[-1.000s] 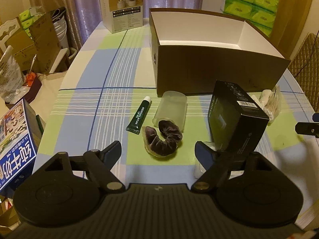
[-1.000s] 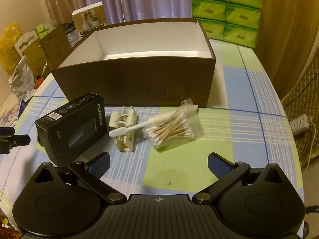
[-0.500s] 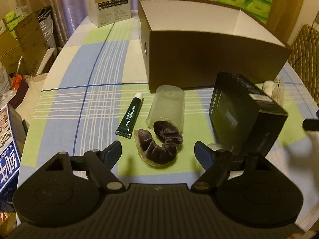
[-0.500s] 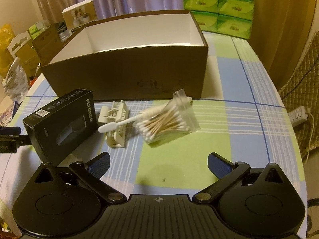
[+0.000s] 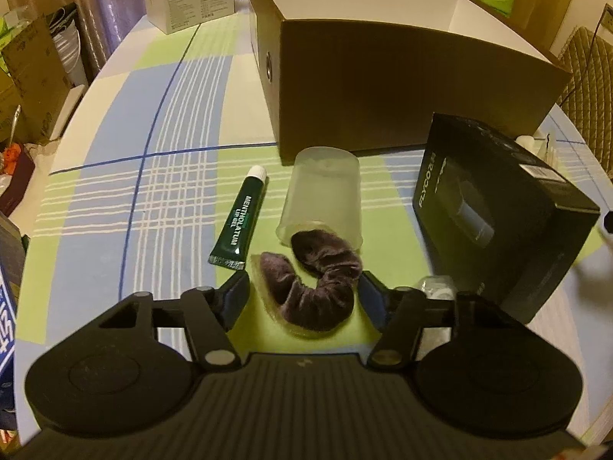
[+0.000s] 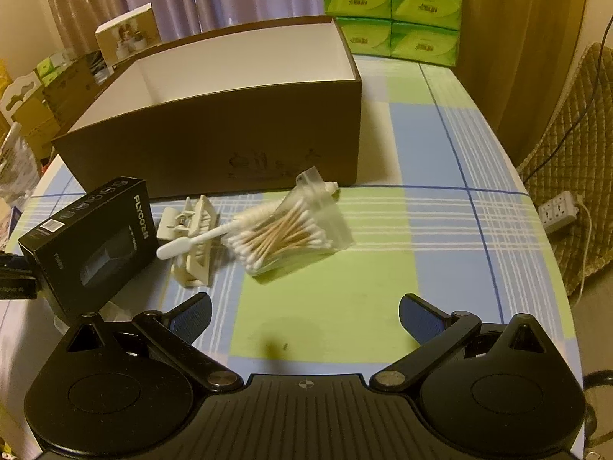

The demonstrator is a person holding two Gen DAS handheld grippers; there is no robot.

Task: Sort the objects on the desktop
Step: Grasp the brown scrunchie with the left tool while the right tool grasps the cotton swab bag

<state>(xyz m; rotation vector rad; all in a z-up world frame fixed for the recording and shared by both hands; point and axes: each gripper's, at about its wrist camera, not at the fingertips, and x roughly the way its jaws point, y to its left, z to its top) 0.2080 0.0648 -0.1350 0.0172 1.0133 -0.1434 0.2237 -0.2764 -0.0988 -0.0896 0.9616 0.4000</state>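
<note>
Left tool (image 5: 304, 299) low over desk, fingers spread wide either side of purple velvet scrunchie (image 5: 312, 287), looks lined up for grab. Right tool (image 6: 304, 316) wide too, empty, hovering short of clear bag of cotton swabs (image 6: 285, 232). Big brown open box (image 6: 214, 134) just behind, probably drop spot.

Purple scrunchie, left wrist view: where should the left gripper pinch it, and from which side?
Pinch the scrunchie across its near curved bend, coming straight forward and down from the camera side. It lies flat in a C shape, its far end at the mouth of the tipped frosted cup. The left gripper is open, with one finger on each side of that bend, so it probably only needs to close.
</note>
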